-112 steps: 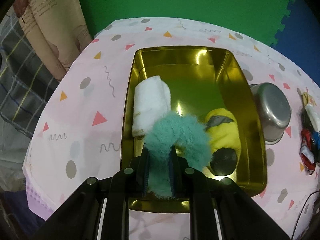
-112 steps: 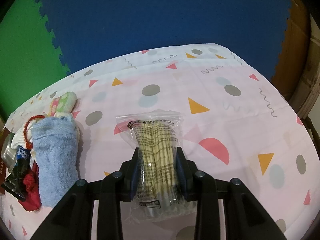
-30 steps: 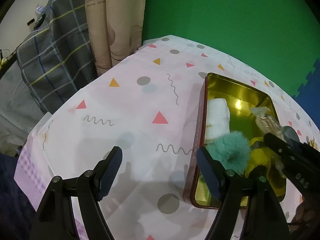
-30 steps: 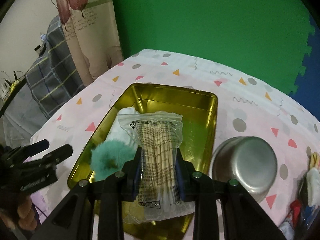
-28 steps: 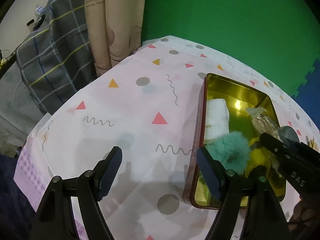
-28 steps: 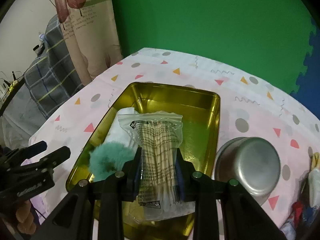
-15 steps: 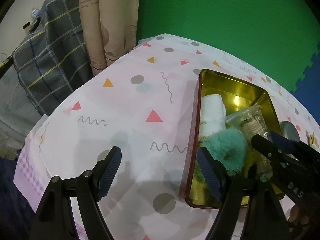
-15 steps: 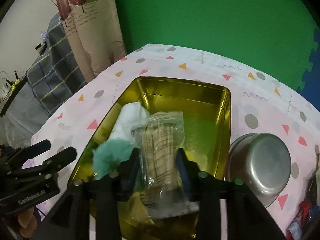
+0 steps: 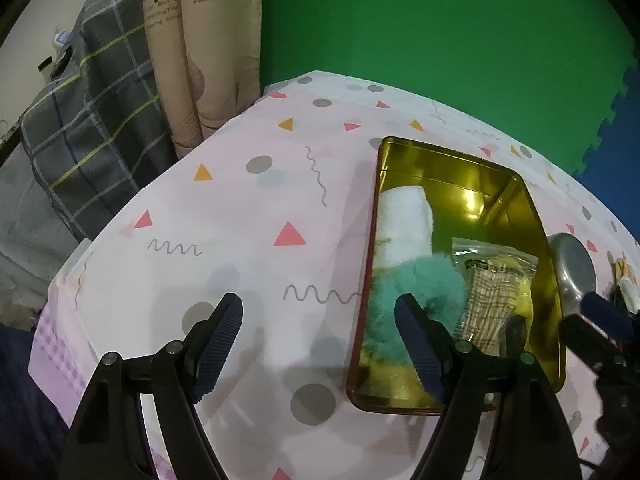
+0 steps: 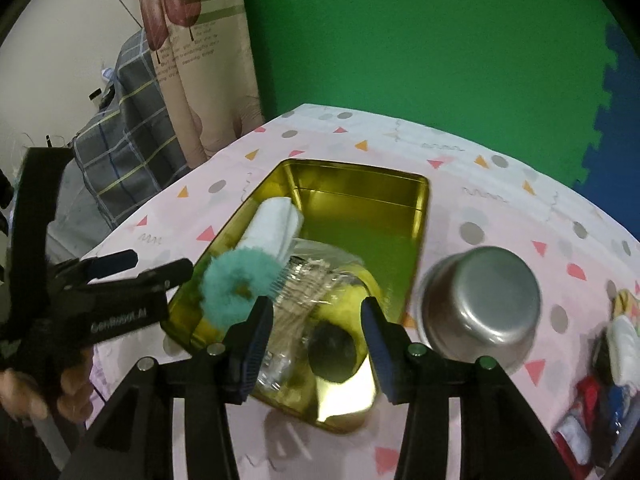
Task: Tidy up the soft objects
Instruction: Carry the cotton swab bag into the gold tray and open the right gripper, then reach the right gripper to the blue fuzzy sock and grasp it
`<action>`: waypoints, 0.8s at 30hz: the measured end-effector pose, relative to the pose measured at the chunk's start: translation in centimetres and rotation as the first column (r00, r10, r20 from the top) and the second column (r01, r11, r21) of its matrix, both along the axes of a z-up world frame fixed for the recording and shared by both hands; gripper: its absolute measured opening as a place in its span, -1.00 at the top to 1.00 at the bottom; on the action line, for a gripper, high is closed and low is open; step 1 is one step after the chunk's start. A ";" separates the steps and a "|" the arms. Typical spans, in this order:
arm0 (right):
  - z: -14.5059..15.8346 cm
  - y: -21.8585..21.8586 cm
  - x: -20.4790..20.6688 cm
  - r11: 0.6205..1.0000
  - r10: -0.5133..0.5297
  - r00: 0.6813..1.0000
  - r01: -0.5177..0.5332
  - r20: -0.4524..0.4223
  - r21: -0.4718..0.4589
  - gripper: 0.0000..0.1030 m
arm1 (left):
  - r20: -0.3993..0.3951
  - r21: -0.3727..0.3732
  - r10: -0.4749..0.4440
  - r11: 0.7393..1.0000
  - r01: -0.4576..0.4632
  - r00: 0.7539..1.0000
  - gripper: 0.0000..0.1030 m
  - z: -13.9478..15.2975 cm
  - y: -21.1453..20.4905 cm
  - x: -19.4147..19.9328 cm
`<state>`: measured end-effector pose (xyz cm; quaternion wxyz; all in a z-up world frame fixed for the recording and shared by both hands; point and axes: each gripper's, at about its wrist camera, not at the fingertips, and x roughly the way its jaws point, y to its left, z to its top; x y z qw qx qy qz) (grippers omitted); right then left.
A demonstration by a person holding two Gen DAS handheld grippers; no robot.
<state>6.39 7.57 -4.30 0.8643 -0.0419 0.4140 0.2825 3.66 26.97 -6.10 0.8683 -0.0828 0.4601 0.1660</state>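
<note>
A gold tin tray [image 9: 468,166] [image 10: 360,178] sits on the patterned tablecloth. In it lie a rolled white towel [image 9: 404,222] [image 10: 276,224], a teal fluffy scrunchie [image 9: 432,284] [image 10: 236,276], a clear bag of sticks [image 9: 492,292] [image 10: 308,284] and a yellow plush toy [image 10: 352,300] under the bag. My left gripper [image 9: 320,336] is open and empty over the cloth, left of the tray. My right gripper [image 10: 316,328] is open and empty above the tray's near end, over the bag.
An upturned steel bowl [image 10: 480,304] [image 9: 572,268] stands right of the tray. A heap of small soft items [image 10: 604,368] lies at the far right. A plaid cloth [image 9: 88,120] and curtain hang beyond the table's left edge.
My right gripper opened and let the bag of sticks drop into the tray, then drew back a little. My left gripper stayed open beside the tray.
</note>
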 end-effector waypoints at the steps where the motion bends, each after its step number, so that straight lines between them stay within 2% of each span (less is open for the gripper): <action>1: 0.2 -0.6 -0.2 1.000 -0.010 1.000 0.010 0.001 0.003 0.09 | -0.001 0.005 -0.004 1.000 0.004 1.000 -0.47 0.0 -0.2 0.0; 8: 1.2 -6.7 -1.0 0.993 -0.115 0.993 0.114 0.008 0.035 0.09 | 0.009 0.005 -0.032 0.999 0.032 0.999 -0.47 0.4 -1.3 0.1; 14: 1.5 -12.8 -1.0 0.969 -0.245 0.969 0.244 0.033 0.025 0.09 | 0.003 0.013 -0.056 0.998 0.056 0.998 -0.47 0.4 -2.3 0.2; 18: 1.3 -17.3 -1.2 0.945 -0.326 0.944 0.326 0.043 0.002 0.09 | 0.005 0.021 -0.068 0.998 0.068 0.998 -0.47 0.4 -2.8 0.2; 24: 0.5 -24.1 -1.8 0.890 -0.454 0.890 0.455 0.037 -0.024 0.09 | 0.008 0.029 -0.091 0.995 0.090 0.996 -0.47 0.5 -3.8 0.2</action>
